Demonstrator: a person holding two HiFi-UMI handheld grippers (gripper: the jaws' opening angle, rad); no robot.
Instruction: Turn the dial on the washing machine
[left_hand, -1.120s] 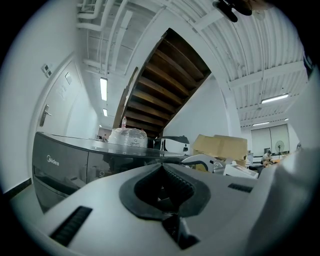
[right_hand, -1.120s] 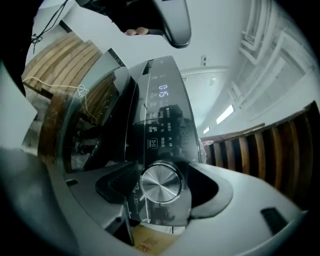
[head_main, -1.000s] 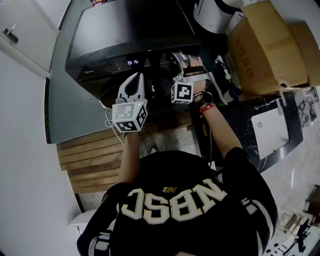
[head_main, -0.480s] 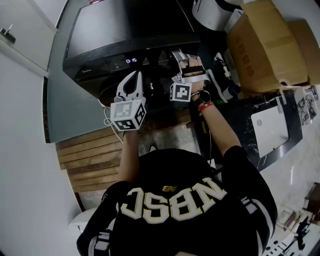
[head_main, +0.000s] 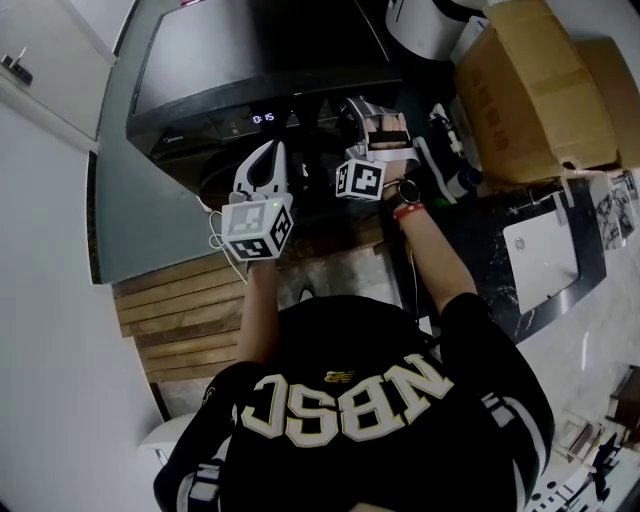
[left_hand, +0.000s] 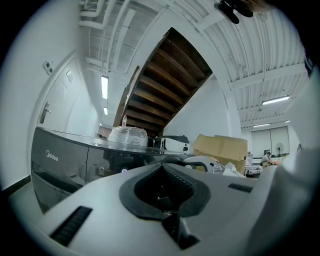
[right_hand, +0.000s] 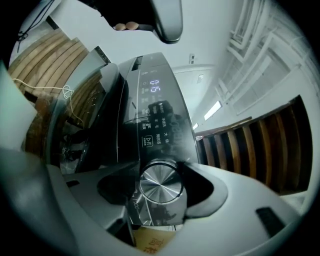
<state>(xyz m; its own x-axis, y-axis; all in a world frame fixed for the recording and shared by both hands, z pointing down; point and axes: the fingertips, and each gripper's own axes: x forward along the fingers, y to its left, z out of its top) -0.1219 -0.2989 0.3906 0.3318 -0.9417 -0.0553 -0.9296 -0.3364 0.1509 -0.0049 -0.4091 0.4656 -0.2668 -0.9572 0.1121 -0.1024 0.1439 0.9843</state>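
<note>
Wooden stairs rise behind the work area. We face the washing machine, with its panel along the near edge. The left gripper is clenched on nothing and held left of the panel. The right gripper is at the task's thing: its jaws have just been closing and grasp the dial, one jaw on each side. The dial sits at the panel's right end, its axis in line with this gripper, so we judge that the coming move is a wrist roll.

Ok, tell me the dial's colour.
The dial is brushed silver, clearest in the right gripper view.
</note>
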